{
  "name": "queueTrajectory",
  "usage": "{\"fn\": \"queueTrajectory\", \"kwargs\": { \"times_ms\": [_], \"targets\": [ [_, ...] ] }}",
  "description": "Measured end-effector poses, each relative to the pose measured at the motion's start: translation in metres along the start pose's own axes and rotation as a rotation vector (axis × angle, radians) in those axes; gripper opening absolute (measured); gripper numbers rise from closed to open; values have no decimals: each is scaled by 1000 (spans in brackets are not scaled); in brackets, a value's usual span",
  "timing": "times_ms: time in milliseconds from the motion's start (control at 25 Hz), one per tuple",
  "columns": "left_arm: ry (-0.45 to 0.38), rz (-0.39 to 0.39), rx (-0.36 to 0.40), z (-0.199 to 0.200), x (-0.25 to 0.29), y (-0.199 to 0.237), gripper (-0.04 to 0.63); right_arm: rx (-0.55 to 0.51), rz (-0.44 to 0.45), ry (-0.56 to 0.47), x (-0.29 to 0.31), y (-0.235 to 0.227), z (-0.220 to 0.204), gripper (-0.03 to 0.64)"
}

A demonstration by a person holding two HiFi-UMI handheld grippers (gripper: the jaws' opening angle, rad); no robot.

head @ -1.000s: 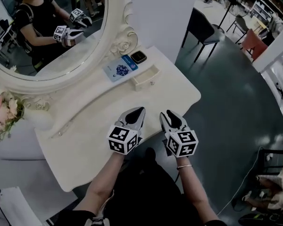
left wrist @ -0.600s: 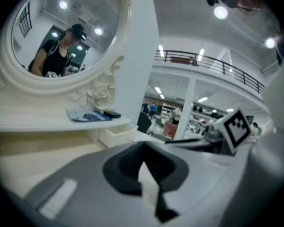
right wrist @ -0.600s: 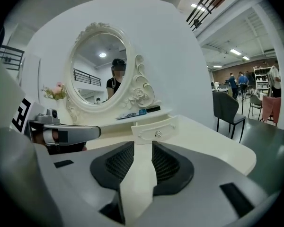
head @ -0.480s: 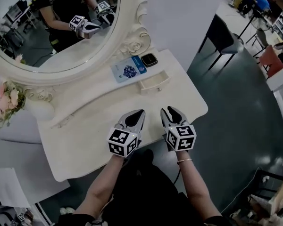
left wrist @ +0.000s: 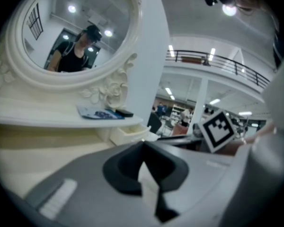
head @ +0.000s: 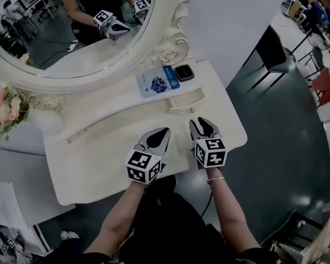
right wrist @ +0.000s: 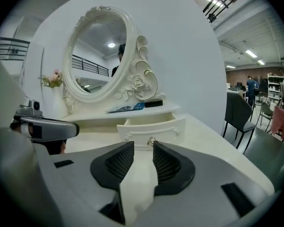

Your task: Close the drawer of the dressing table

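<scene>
Nearest the camera, the person's bare forearms reach forward, with a thin bracelet (head: 214,179) on the right wrist. Both tools are held low over the front part of the bench (head: 99,158), side by side and pointing at the back of it. Left gripper (head: 163,131): the jaws are closed tip to tip with nothing between them, over bare bench top. Right gripper (head: 199,121): the jaws are apart and empty, with the ribbed pads (right wrist: 120,161) clear of each other. They line up on the drawer (head: 185,99), and its small metal knob (right wrist: 151,140) shows in the gap just past the tips. The head view shows a sliver of bench between tips and drawer front, so there's no contact. The drawer is open, pulled out from under the right end of the raised shelf (head: 113,106), and its interior looks pale. On the shelf above it, a blue packet (head: 158,82) lies flat with a small dark box (head: 183,72) just beside it on the right. Behind them the oval mirror (head: 71,32) stands upright in an ornate cream frame and reflects the person and both tools. Pink flowers (head: 5,111) sit at the left end of the shelf. Further right, past the bench, a dark chair (head: 272,51) stands on grey floor, well apart.
</scene>
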State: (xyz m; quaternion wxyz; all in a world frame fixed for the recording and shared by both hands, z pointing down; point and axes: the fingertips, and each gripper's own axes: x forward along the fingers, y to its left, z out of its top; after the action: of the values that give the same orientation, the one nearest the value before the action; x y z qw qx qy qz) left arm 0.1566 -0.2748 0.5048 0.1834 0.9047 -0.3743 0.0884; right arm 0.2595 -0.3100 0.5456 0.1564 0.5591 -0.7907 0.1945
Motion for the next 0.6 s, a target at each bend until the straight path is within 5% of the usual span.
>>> {"fn": "queueTrajectory", "kwargs": {
  "times_ms": [600],
  "targets": [
    [-4,39,-41,-3,8,19,3,-110,-17,93,47,-17,0,109]
  ]
}}
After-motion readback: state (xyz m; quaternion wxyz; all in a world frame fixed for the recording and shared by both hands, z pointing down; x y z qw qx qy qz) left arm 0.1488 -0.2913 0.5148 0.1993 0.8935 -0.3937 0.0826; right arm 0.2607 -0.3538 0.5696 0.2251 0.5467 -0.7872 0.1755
